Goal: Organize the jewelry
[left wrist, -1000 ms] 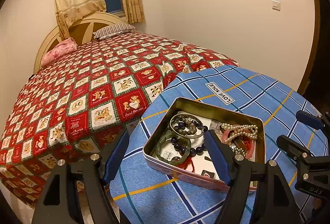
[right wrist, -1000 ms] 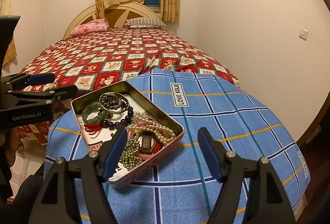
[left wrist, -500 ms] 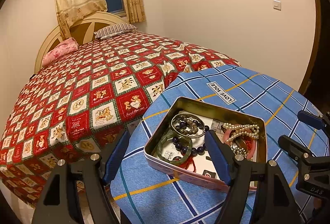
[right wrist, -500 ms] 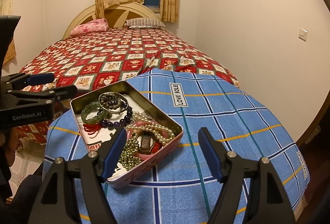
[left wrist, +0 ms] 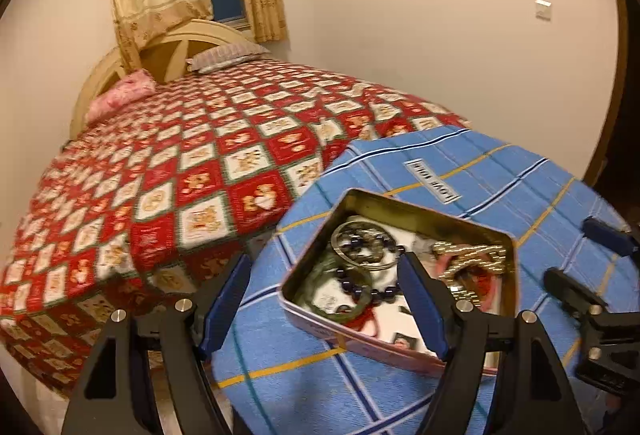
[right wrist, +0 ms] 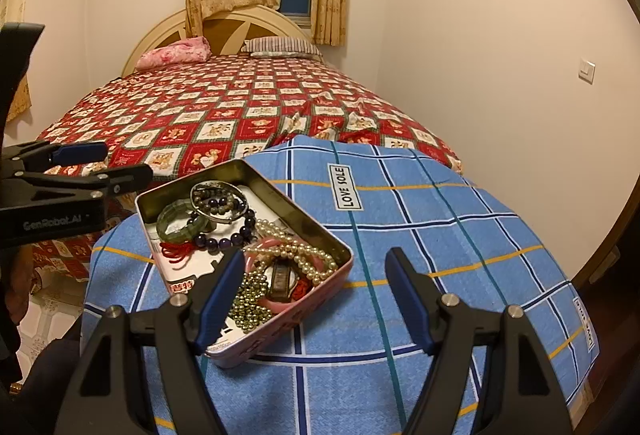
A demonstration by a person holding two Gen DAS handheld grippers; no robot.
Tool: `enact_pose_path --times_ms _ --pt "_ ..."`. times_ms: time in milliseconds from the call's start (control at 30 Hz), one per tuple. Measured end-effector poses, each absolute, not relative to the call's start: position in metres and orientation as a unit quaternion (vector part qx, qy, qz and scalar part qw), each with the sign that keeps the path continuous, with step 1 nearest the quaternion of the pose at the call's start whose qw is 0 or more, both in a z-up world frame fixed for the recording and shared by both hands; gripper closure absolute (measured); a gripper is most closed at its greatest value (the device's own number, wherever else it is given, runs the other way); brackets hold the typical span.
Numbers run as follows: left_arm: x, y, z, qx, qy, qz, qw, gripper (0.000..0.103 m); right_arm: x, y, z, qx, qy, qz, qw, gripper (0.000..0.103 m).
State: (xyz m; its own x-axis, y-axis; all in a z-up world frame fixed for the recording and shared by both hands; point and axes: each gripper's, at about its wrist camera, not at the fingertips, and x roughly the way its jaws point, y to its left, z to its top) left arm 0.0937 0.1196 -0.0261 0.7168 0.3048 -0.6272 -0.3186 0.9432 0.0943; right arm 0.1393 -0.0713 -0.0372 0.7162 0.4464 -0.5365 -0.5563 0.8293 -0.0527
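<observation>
An open metal tin sits on a round table under a blue checked cloth. It holds a green bracelet, a silver bangle, dark purple beads, a pearl strand, gold beads, a pink bangle and red cord. My left gripper is open, hovering at the tin's near left corner. My right gripper is open, above the tin's near right corner. Each gripper also shows in the other's view.
A bed with a red patchwork quilt stands right behind the table. Pillows lie at its head. A wall runs along the right. Tiled floor shows at the left below the table edge.
The left gripper has moved closer to the tin and its view is blurred by motion. The right gripper has barely shifted. Both stay open.
</observation>
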Motion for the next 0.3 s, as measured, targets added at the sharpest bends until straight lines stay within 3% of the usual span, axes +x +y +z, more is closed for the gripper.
enact_pose_path --times_ms 133,300 --pt "0.0909 0.1147 -0.0270 0.022 0.325 0.195 0.925 0.019 0.1389 -0.0709 -0.0373 -0.106 0.261 0.272 0.920 0.028" --pt "0.0890 0.1143 -0.0244 0.020 0.315 0.187 0.930 0.019 0.1440 -0.0751 -0.0377 -0.102 0.262 0.267 0.922 0.025"
